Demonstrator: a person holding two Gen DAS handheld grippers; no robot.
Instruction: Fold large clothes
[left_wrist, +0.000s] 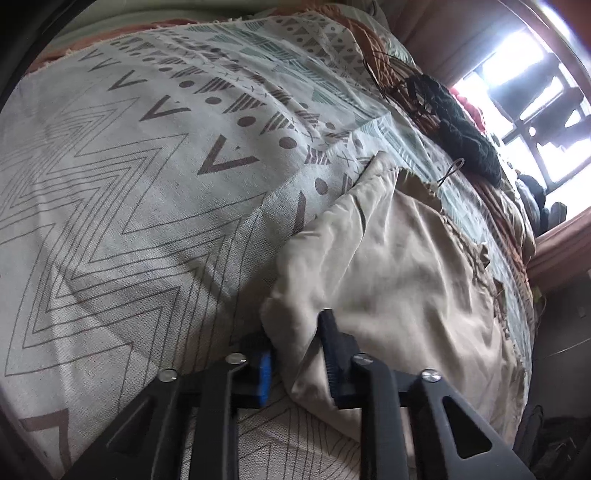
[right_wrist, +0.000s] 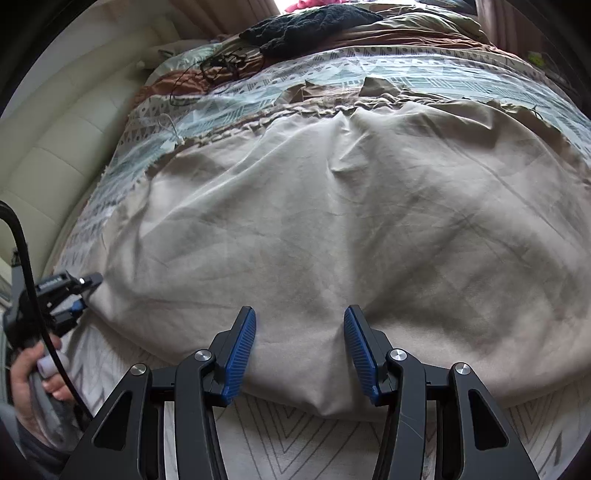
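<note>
Our left gripper (left_wrist: 295, 354) has its jaws drawn in close on the near left corner of the beige garment (left_wrist: 399, 266); a fold of the cloth is bunched between the blue pads and pinched there. From the right wrist view we see the same left gripper (right_wrist: 83, 291) at the garment's left edge, held by a hand (right_wrist: 27, 384) with a black cable (right_wrist: 26, 258) looping past it.

Our right gripper (right_wrist: 297, 354) stands about half open. Its fingers (right_wrist: 240, 354) straddle the near hem of the beige garment (right_wrist: 332, 229), with cloth lying between them; we cannot tell whether the pads press on it.

The garment lies spread wide and wrinkled across the patterned bedspread (left_wrist: 129, 184), its frilled far edge towards the far side of the bed. Beyond it we note a dark knitted item (right_wrist: 314, 26) and thin cords (right_wrist: 221, 62) on the covers. A padded cream headboard (right_wrist: 55, 147) runs along the left.
</note>
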